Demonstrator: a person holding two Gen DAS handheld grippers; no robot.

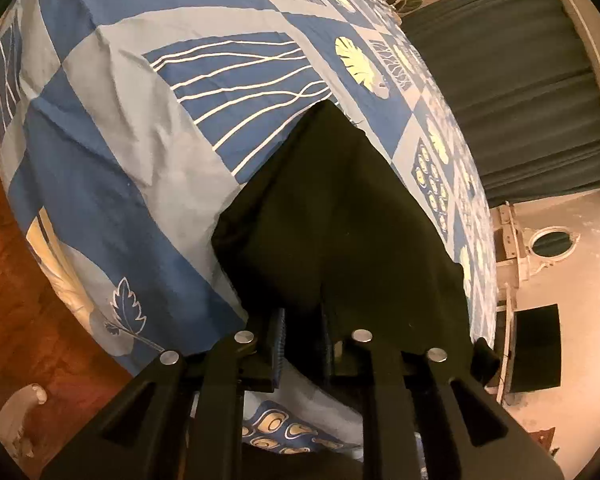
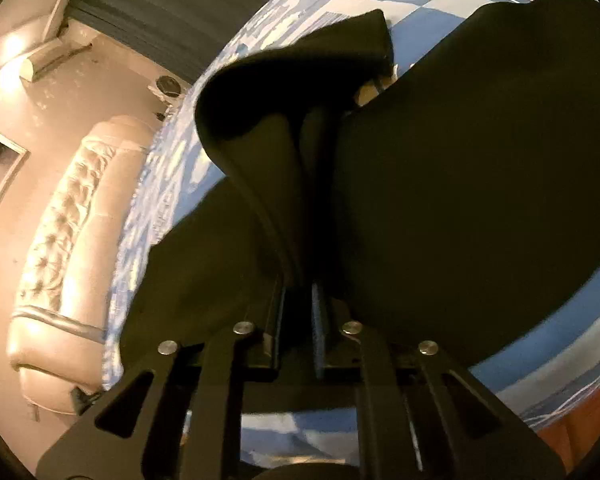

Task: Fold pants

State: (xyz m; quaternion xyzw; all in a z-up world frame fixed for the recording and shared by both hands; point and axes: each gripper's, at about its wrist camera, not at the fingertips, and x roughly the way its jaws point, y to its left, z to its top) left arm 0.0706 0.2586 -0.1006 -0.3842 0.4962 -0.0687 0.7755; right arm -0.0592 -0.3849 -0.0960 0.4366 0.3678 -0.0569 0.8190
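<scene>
Bed (image 1: 112,168), blue patterned cover; black pants (image 1: 340,216) lying on it.

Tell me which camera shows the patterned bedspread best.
The left wrist view: the bedspread fills most of the frame, with its blue and grey blocks, wavy lines and leaf prints sharp. In the right wrist view the black pants cover most of it, leaving only blurred strips of bedspread.

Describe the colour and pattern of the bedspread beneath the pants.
The bedspread is blue and grey patchwork with pale leaves and wavy lines, clearest in the left wrist view.
</scene>
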